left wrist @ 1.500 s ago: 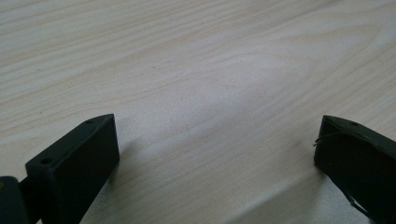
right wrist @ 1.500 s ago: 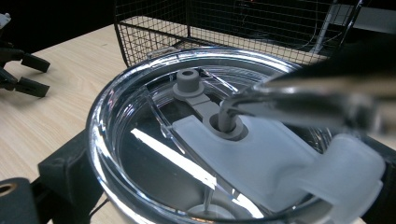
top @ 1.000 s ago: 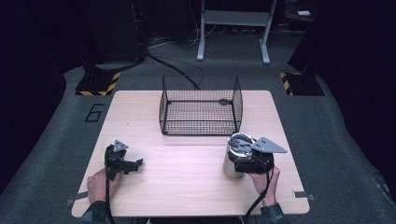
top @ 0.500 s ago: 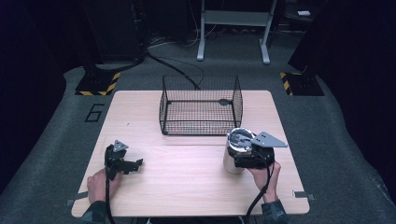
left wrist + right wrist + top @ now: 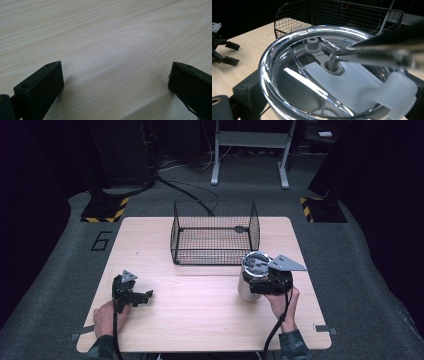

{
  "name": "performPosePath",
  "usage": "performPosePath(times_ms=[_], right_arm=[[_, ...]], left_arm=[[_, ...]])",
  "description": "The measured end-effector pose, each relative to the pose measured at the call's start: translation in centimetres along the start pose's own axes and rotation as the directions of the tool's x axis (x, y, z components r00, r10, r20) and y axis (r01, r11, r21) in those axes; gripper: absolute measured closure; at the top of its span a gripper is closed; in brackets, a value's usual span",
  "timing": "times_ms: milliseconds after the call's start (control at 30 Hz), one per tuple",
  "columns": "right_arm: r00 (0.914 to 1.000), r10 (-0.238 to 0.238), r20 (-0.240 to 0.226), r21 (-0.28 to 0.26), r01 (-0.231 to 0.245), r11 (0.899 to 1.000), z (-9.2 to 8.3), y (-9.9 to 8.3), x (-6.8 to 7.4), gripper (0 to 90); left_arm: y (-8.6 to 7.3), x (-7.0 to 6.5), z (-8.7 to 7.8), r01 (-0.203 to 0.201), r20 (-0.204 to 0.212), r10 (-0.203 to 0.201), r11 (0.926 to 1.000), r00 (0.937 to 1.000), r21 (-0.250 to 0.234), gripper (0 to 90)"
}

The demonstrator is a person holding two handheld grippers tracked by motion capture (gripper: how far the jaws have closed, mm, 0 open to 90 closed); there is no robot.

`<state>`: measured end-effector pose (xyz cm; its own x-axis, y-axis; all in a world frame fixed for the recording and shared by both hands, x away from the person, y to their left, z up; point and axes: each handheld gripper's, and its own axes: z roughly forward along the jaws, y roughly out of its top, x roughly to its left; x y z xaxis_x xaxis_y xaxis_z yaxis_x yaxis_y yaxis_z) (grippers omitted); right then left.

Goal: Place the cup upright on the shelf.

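A steel tumbler (image 5: 245, 289) with a clear plastic lid (image 5: 317, 75) stands out at the right of the wooden table (image 5: 200, 320). My right gripper (image 5: 254, 276) is shut on it just below the rim, one jaw on each side. In the right gripper view (image 5: 332, 100) the lid's slider and grey knob fill the foreground. My left gripper (image 5: 146, 297) rests low at the table's left front, open. In its own view (image 5: 117, 75) there is only bare wood between the jaws. It also appears far left in the right gripper view (image 5: 224, 52).
A black wire basket (image 5: 215, 256) stands at the back middle of the table, just beyond the tumbler; its mesh wall (image 5: 337, 12) rises behind the lid. Dark floor, cables and a metal stand (image 5: 250, 150) lie past the far edge.
My right gripper and the tumbler have shifted slightly away from the person, toward the basket. The left gripper has stayed still.
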<state>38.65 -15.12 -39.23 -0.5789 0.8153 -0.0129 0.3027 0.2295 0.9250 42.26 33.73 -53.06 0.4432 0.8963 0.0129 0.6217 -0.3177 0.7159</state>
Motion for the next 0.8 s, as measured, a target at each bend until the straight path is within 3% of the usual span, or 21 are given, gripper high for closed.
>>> performPosePath(times_ms=[800], right_arm=[[0.9998, 0.018, -0.002, -0.009, -0.018, 1.0, 1.4, 2.3, -0.7, 3.4]], left_arm=[[0.0, 0.0, 0.0, 0.0, 0.0, 0.0, 1.0, 1.0, -0.001, 0.0]])
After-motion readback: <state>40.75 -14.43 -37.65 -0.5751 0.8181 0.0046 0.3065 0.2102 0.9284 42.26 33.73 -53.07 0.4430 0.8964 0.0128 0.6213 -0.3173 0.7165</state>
